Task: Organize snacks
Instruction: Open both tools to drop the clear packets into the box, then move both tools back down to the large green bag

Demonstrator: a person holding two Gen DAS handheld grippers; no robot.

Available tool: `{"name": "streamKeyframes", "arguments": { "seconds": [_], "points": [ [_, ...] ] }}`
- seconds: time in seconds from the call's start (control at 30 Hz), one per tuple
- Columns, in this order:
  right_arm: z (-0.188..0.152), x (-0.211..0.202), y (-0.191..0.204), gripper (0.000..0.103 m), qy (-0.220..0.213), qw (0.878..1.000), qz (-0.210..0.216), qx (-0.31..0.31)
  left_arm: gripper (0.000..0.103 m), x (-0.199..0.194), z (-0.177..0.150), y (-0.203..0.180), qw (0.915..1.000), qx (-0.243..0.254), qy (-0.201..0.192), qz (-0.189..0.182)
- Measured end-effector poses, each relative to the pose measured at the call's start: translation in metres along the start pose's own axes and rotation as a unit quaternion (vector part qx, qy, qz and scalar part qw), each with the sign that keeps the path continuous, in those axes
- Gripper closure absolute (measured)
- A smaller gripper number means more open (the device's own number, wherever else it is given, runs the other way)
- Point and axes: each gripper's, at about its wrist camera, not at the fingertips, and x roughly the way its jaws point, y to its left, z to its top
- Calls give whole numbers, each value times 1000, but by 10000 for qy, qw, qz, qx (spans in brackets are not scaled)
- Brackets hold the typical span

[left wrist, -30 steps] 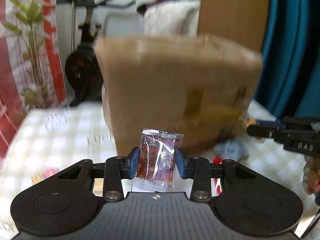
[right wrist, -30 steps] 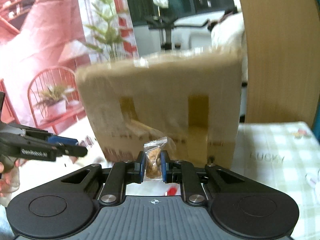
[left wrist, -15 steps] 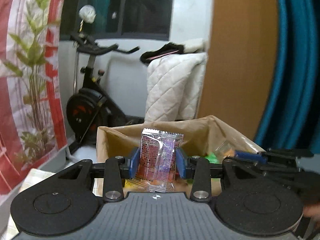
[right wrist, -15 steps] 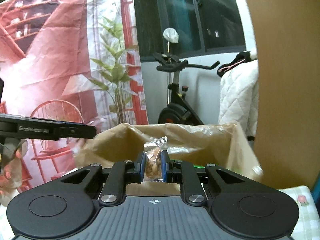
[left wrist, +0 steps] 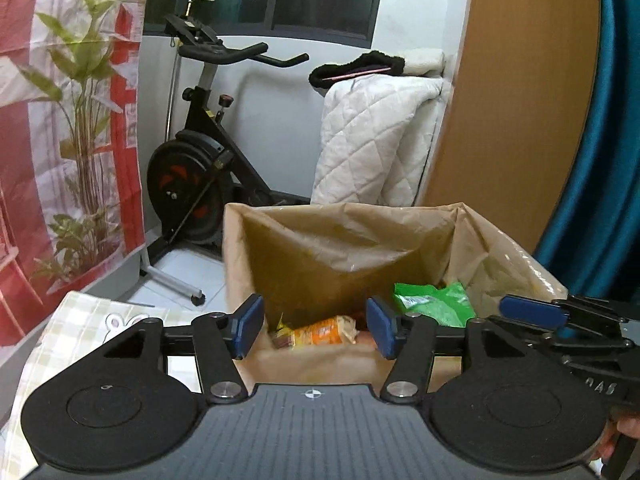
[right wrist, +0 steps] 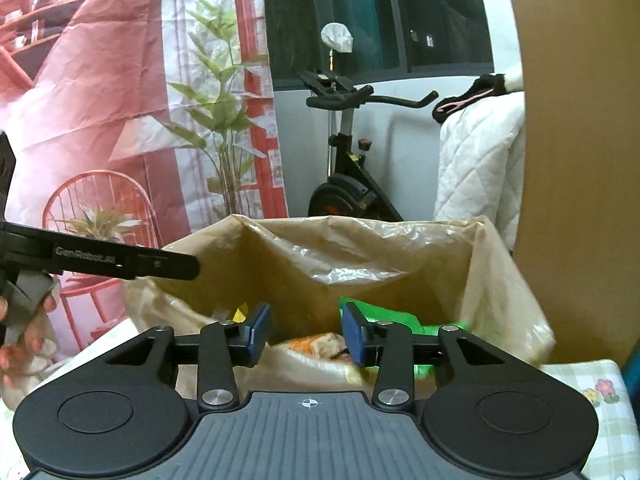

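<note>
Both grippers over the open box mouth, room between them. Left gripper (left wrist: 316, 330) spread wide, nothing between its pads; right gripper (right wrist: 306, 340) likewise released and bare. Lined cardboard box (left wrist: 512, 256) holds the snacks: one green packet (left wrist: 434, 302), one orange packet (left wrist: 324, 330), one yellow scrap (right wrist: 239, 314), possibly more underneath, hidden by fingers. Box's near rim cut off by gripper bodies. Checked tablecloth (left wrist: 80, 316) beside box.

Box (left wrist: 344, 248) near wall hidden behind left gripper (left wrist: 316, 330) body. Orange snack (left wrist: 320, 332) partly blocked by fingers, label unreadable. Green packet (right wrist: 384, 316) half hidden behind right gripper (right wrist: 306, 334) pad. Box floor not visible.
</note>
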Motion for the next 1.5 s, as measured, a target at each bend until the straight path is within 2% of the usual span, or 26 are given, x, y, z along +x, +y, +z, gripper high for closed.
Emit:
{"name": "streamKeyframes", "arguments": {
  "seconds": [0.13,0.3,0.47,0.67,0.83,0.97,1.07,1.17,1.27,1.4,1.5],
  "points": [
    [-9,-32,-1,47,-135,9997,58,201,34,-31,-10,3,9999,59,-108,55],
    [-31,-58,6,40,-83,9998,46,183,34,-63,-27,7,9998,112,-135,13],
    [-65,-69,15,32,200,9993,111,306,34,-81,-56,12,9994,319,12,128],
    [-110,-71,28,28,535,9974,39,474,34,-93,-91,34,9994,-114,254,209],
    [-143,-73,32,28,874,9938,-21,686,34,-85,-112,30,9987,-239,444,45],
    [-165,-76,39,27,1155,9899,17,821,34,-67,-126,18,9962,-312,734,-364],
    [-185,-73,44,23,1450,9849,161,934,34,-49,-140,11,9913,-464,1040,-653],
    [-198,-73,47,15,1499,9825,242,1078,34,-36,-153,6,9877,-492,1245,-807],
    [-205,-71,45,13,1607,9792,314,1201,34,-23,-166,7,9829,-537,1494,-937],
    [-209,-71,38,14,1636,9761,387,1380,34,-13,-187,11,9782,-731,1630,-1057],
    [-213,-72,31,24,1672,9717,462,1601,28,-4,-193,17,9688,-1126,1737,-1361]
  ]
}}
